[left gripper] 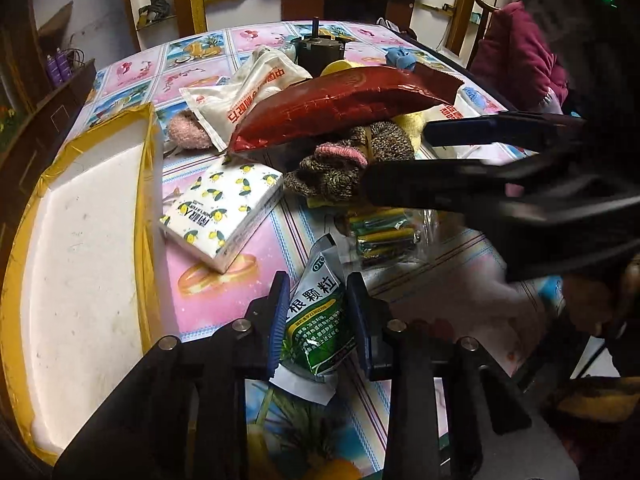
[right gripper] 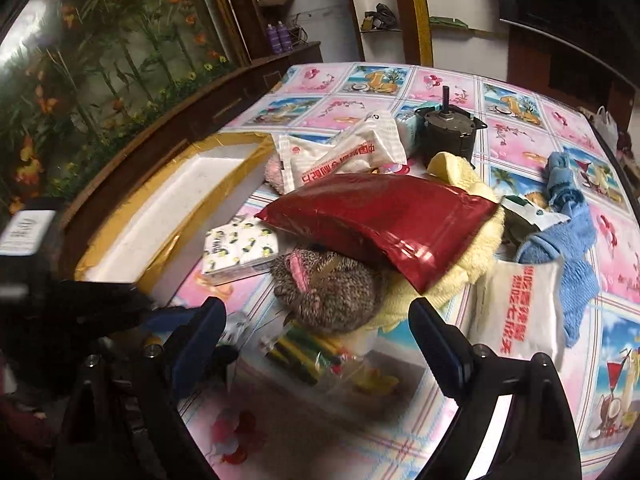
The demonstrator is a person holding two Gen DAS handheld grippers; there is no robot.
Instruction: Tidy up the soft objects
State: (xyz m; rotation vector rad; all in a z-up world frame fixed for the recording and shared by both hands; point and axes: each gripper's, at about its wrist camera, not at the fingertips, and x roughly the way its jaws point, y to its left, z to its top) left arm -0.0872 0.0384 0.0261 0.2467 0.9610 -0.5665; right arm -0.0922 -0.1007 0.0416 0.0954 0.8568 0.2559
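Observation:
My left gripper point(left gripper: 319, 300) is shut on a green medicine sachet point(left gripper: 318, 328), held low over the table. My right gripper point(right gripper: 316, 328) is open and empty, hovering above a brown knitted hat point(right gripper: 328, 288) with a pink band; it shows from the side in the left wrist view point(left gripper: 396, 156). A red foil pouch point(right gripper: 384, 220) lies on top of the pile, over the hat point(left gripper: 340, 164) and a yellow fluffy cloth point(right gripper: 460, 268). A lemon-print tissue pack point(left gripper: 224, 216) lies beside a white foam box point(left gripper: 88, 248) with yellow tape.
White printed packets point(right gripper: 340, 152), a pink fluffy item point(left gripper: 186, 132), a blue towel point(right gripper: 568, 240), a white pillow pack point(right gripper: 516, 308), a bag of green and yellow sticks point(right gripper: 312, 352) and a dark motor point(right gripper: 444, 128) lie on the patterned tablecloth point(right gripper: 520, 128). A wooden cabinet edge point(right gripper: 160, 128) runs left.

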